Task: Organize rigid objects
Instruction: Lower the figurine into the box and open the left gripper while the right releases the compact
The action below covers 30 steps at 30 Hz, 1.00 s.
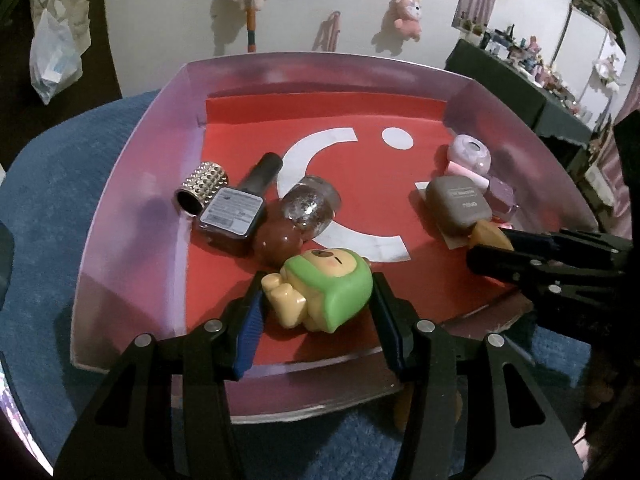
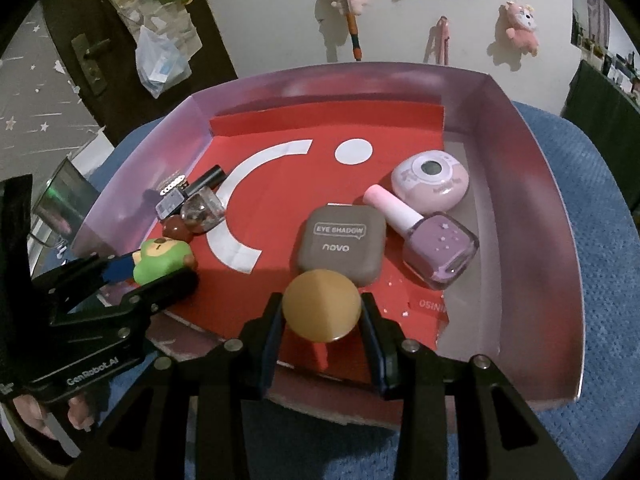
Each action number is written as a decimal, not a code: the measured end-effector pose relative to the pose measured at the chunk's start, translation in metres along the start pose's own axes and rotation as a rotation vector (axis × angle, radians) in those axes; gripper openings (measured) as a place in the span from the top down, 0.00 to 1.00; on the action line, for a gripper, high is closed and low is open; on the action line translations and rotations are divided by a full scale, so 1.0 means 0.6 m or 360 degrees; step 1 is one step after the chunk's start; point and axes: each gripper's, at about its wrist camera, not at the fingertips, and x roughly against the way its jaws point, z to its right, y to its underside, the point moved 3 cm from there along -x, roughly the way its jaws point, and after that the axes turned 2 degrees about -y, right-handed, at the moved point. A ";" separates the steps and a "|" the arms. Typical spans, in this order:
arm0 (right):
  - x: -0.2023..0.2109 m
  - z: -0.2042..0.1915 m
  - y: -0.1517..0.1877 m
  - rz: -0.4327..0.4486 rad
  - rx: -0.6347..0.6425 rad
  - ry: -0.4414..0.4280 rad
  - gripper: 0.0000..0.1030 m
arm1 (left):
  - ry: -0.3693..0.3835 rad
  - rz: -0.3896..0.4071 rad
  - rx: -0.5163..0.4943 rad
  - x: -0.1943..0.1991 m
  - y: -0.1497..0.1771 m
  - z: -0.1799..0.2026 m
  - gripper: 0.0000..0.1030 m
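A shallow cardboard tray (image 1: 132, 208) (image 2: 532, 184) with a red floor holds the objects. My left gripper (image 1: 316, 320) is shut on a green-hooded bear figurine (image 1: 320, 288), low over the tray's front left; it also shows in the right wrist view (image 2: 160, 264). My right gripper (image 2: 320, 320) is shut on a round tan disc (image 2: 322, 306), just in front of a brown eye shadow case (image 2: 340, 244) (image 1: 456, 208). A lilac nail polish bottle (image 2: 436, 248) and a pink round compact (image 2: 430, 180) lie at the right.
At the tray's left lie a studded metal tube (image 1: 202, 186), a dark polish bottle (image 1: 236, 212), a glitter globe (image 1: 310, 206) and a brown ball (image 1: 278, 242). The tray rests on a blue cloth (image 1: 52, 184). The wall behind carries hanging toys.
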 end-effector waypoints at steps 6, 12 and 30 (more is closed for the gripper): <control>-0.007 0.006 -0.009 0.0054 -0.0030 0.0054 0.61 | 0.0008 0.0008 0.0022 -0.004 -0.005 -0.004 0.54; -0.012 0.007 -0.015 0.0069 -0.0029 0.0090 0.61 | 0.0013 0.0014 0.0025 -0.001 0.001 -0.008 0.54; -0.012 0.008 -0.017 0.0066 -0.0030 0.0086 0.61 | -0.0008 0.0012 0.0024 -0.004 0.000 -0.001 0.52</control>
